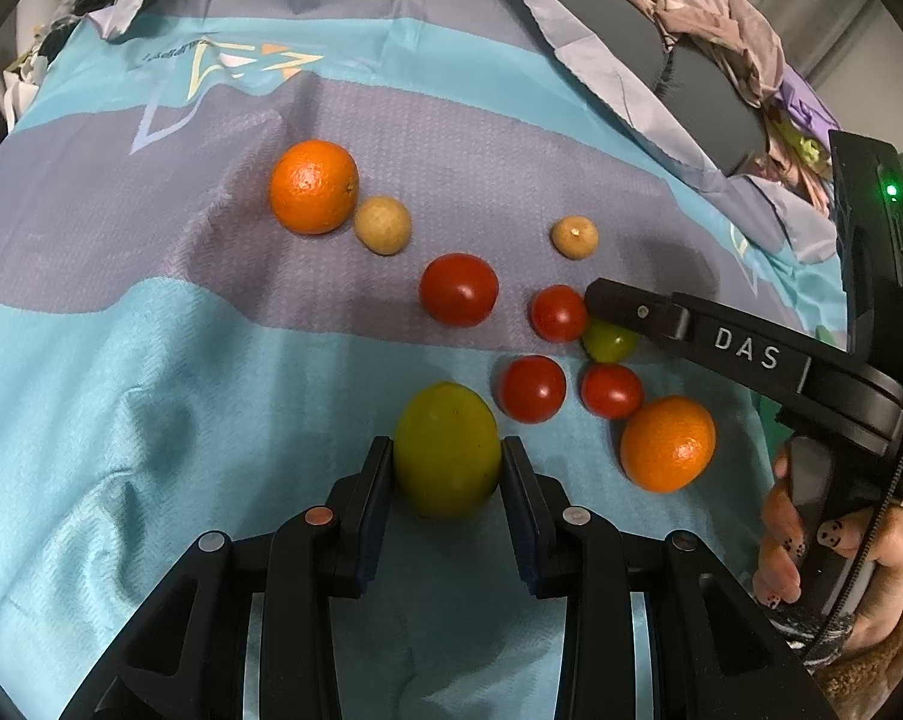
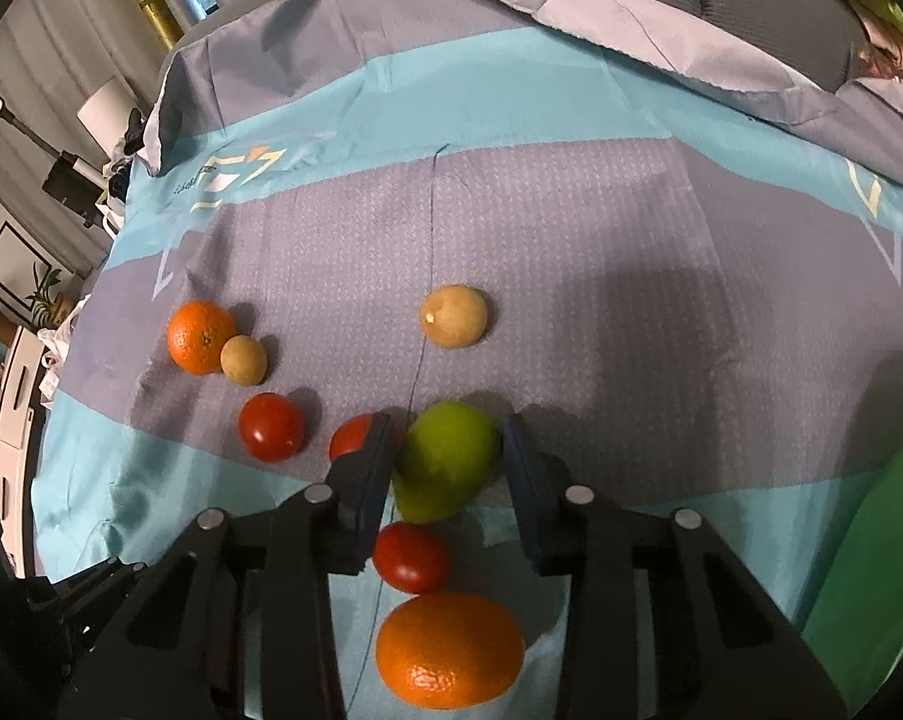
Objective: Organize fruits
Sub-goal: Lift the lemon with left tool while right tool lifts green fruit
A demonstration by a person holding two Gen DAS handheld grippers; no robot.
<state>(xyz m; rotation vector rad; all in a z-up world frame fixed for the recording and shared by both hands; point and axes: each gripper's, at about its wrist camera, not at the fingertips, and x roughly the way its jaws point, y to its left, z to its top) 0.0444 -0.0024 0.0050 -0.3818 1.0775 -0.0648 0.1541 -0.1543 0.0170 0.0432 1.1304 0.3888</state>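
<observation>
You had both grippers mid-grasp on the striped blue-and-grey cloth (image 1: 151, 360): your left gripper (image 1: 446, 474) had its jaws closed against the large yellow-green lemon-like fruit (image 1: 447, 450) at the near edge, while your right gripper (image 2: 445, 468) had its jaws open around the smaller round green fruit (image 2: 448, 459) among the red tomatoes (image 1: 458, 288), apparently needing to close before a lift.

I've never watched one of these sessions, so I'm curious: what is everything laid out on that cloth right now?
Oranges: 2, orange; far left, near right.
Tomatoes: 4, red; middle cluster.
Tan round fruits: 2, beige; one beside far orange, one apart.
Green fruits: 2, yellow-green; one between left gripper's fingers, one between right gripper's.
Cloth: 1, teal and grey.
Left gripper: black.
Right gripper: black.
</observation>
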